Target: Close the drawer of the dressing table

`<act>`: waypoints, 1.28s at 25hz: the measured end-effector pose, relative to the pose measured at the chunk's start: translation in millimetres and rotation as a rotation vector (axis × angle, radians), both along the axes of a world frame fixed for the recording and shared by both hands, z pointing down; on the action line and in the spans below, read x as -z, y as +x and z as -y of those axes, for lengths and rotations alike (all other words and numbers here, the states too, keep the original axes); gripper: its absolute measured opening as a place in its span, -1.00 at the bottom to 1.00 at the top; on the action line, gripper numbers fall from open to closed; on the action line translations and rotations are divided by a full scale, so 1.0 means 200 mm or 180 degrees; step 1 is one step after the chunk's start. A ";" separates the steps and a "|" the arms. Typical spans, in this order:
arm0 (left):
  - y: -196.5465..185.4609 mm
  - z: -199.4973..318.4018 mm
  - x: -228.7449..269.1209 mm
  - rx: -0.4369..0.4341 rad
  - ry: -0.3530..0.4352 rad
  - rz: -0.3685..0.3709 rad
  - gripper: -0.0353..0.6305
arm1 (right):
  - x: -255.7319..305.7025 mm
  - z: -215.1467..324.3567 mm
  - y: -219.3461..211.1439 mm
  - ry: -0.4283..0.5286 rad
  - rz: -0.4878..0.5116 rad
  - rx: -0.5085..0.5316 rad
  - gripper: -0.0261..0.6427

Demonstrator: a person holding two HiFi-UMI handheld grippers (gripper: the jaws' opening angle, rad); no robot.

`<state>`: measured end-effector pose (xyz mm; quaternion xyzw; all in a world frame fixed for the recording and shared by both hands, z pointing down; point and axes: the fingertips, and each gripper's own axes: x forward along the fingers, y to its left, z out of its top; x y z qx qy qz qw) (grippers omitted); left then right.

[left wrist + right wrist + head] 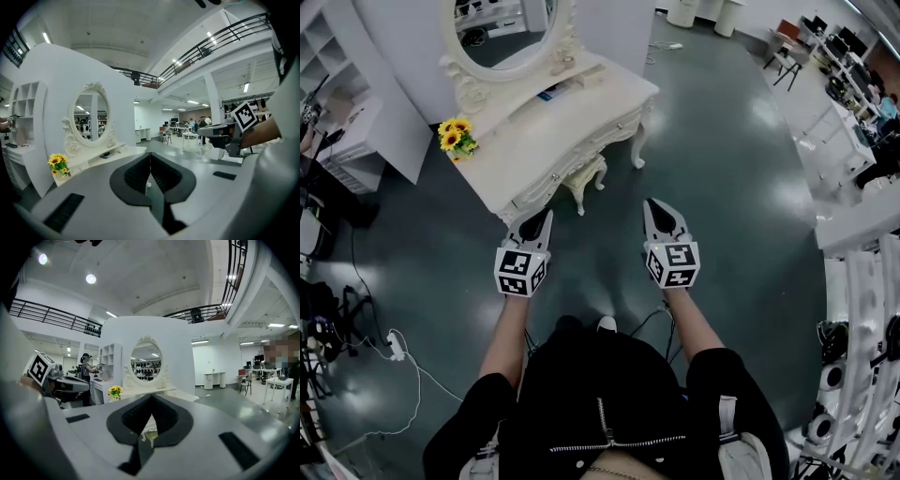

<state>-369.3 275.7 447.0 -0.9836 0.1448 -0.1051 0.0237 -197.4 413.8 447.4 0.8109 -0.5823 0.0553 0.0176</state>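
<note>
The white dressing table (572, 112) with its oval mirror (511, 28) stands ahead of me and to the left on the dark floor. Its drawer fronts (581, 155) face me; I cannot tell whether one stands out. My left gripper (548, 215) is level and a short way from the table's near corner. Its jaws are shut on nothing. My right gripper (649, 202) hangs beside it over bare floor, also shut and empty. The left gripper view shows the table (117, 151) past the closed jaws (150, 155). The right gripper view shows the table (154, 391) behind its closed jaws (151, 398).
A pot of sunflowers (455, 137) sits on the table's left end, and a white stool (586, 174) is tucked under it. A white shelf unit (356, 141) stands at the left. A power strip with cables (394, 345) lies on the floor. White desks (853, 159) line the right.
</note>
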 end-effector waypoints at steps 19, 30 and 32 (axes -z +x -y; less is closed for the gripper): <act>0.52 0.28 -0.11 -0.0088 -0.0083 0.0010 -0.83 | -0.13 0.31 0.39 -0.0120 0.0096 0.0061 -0.90; 1.00 0.84 -0.10 -0.0206 -0.0127 0.0039 -0.83 | -0.08 0.86 0.83 -0.0149 0.0114 0.0012 -0.90; 1.07 0.94 -0.09 -0.0225 -0.0134 0.0027 -0.83 | -0.06 0.95 0.90 -0.0156 0.0096 0.0000 -0.90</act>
